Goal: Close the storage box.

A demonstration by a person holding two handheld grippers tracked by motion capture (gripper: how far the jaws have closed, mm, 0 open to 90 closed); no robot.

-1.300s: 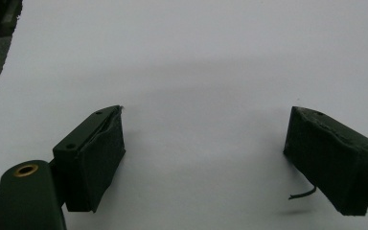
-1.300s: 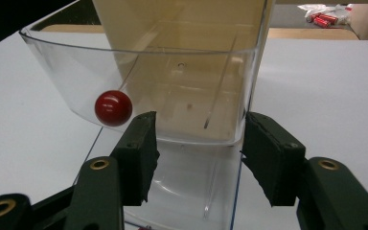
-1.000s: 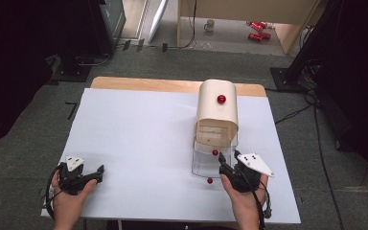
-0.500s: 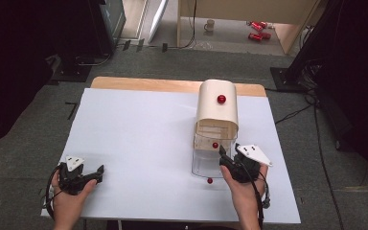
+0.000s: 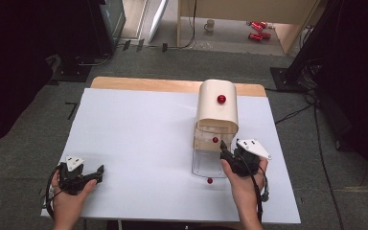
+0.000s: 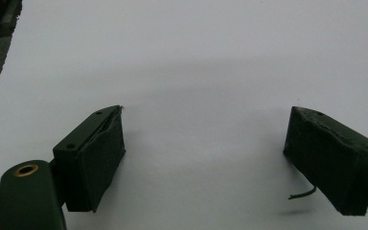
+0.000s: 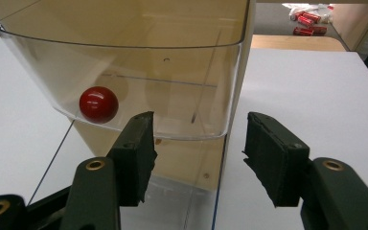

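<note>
A cream box with a rounded top [image 5: 215, 112] stands at the table's right, a red knob [image 5: 221, 99] on its top. Its clear curved flap [image 7: 139, 91] carries a second red knob [image 5: 215, 140] [image 7: 98, 104]. A clear panel [image 5: 205, 165] lies flat in front of the box, with a third red knob [image 5: 210, 180] at its near edge. My right gripper [image 5: 226, 149] [image 7: 199, 158] is open at the box's front right corner, the side wall's edge between its jaws with no pad pressing. My left gripper [image 5: 95, 176] [image 6: 203, 158] rests open at the near left, holding nothing.
The white table top [image 5: 139, 143] has a wooden strip [image 5: 148, 85] along its far edge. Beyond it lies grey floor with cables, a mug [image 5: 211, 24] and red cans [image 5: 256, 26]. Dark stands flank the table.
The right hand has moved its gripper forward, closer to the box's front right corner. The left hand, the box and its knobs have stayed where they were.
</note>
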